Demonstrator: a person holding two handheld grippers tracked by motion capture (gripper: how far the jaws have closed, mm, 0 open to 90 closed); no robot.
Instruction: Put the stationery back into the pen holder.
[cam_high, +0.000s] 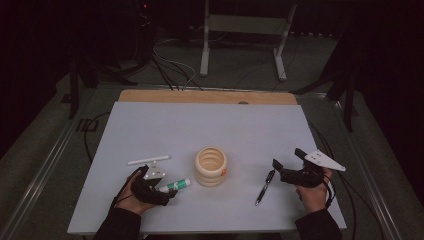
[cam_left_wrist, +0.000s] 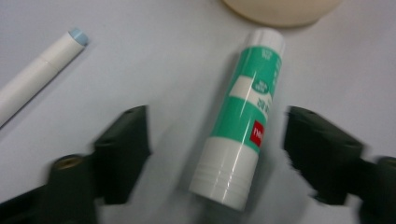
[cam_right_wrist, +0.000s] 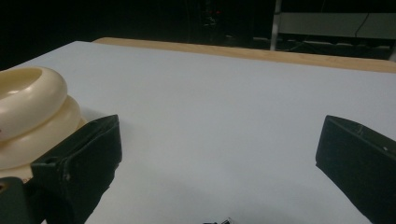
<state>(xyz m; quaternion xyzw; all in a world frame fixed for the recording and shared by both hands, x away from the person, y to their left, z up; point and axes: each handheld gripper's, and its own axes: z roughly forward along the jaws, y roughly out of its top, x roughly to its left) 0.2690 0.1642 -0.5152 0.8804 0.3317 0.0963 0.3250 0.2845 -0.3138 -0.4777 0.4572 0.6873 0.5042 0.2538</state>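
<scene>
A green and white glue stick (cam_high: 175, 185) lies flat on the white table top, just left of a cream ringed holder (cam_high: 210, 166). My left gripper (cam_high: 167, 192) is low over the glue stick (cam_left_wrist: 243, 126). Its jaws stand on either side of the stick with a gap at each side, so the left gripper (cam_left_wrist: 217, 140) is open. A black pen (cam_high: 264, 187) lies to the right of the holder. Beyond the pen my right gripper (cam_high: 288, 158) hovers open and empty. In its own view the right gripper (cam_right_wrist: 219, 154) faces bare table, with the holder (cam_right_wrist: 28, 112) at the left.
A white marker (cam_high: 148, 160) lies behind the left hand, and its pale blue tip (cam_left_wrist: 78, 36) points toward the holder (cam_left_wrist: 280, 9). The white sheet (cam_high: 225, 125) covers a wooden table whose far edge (cam_high: 207, 96) shows. Dark floor, cables and a stand lie beyond.
</scene>
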